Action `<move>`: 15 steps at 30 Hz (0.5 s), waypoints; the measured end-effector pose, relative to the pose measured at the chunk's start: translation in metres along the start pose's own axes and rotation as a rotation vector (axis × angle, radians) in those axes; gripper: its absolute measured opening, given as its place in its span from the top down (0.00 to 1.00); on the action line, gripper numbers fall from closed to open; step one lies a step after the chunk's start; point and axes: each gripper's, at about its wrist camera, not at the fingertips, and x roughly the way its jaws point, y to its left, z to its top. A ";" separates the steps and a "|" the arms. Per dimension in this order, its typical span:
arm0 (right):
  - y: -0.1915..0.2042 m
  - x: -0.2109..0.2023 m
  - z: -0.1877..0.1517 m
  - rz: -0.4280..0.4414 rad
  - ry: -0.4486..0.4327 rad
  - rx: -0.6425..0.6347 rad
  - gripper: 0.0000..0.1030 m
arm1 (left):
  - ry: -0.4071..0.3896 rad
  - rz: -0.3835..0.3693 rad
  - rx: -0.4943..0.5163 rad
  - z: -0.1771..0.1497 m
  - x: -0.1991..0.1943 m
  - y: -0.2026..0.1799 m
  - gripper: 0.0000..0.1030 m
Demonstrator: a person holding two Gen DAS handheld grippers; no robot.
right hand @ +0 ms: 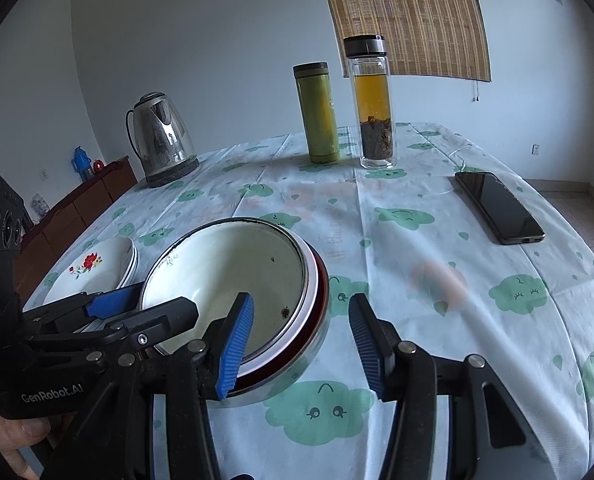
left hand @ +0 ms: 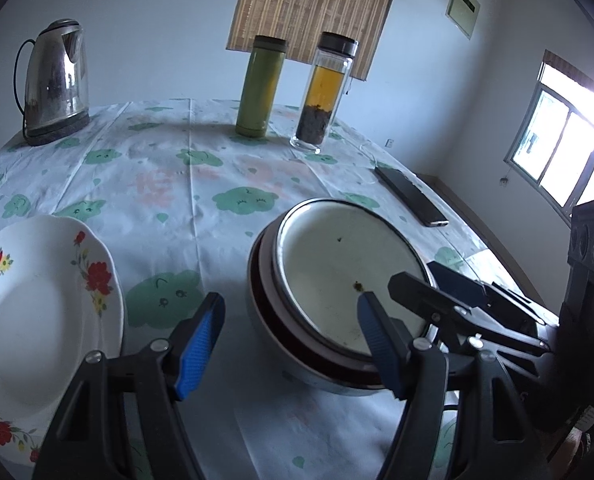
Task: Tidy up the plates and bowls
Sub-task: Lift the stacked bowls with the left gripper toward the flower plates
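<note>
Bowls, white enamel nested in red-rimmed steel [left hand: 337, 300], sit stacked; left gripper [left hand: 289, 344] and right gripper [right hand: 301, 340] straddle opposite rims, jaws released, and need closing next to lift it

Open tablecloth [right hand: 437, 240] lies between stacked bowls [right hand: 233, 280] and phone [right hand: 499, 208]; bottles [right hand: 371, 104] block the far edge.

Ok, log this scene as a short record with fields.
bowls: nested stack of bowls, white enamel one on top
plates: floral plates stacked to the left of the bowls
left tool: open, straddling the stack's near rim
right tool: open, straddling the stack's right rim
back of table: kettle, green flask, tea bottle
right edge: phone
</note>
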 end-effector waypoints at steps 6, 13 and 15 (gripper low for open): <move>0.006 0.000 0.001 -0.024 0.021 -0.018 0.66 | 0.008 -0.029 -0.004 -0.003 0.001 -0.005 0.36; 0.006 -0.001 0.000 -0.031 0.022 -0.012 0.69 | -0.019 -0.018 -0.012 -0.002 -0.005 -0.006 0.36; 0.007 -0.001 0.000 -0.031 0.022 -0.013 0.69 | -0.031 -0.015 -0.010 -0.002 -0.008 -0.007 0.36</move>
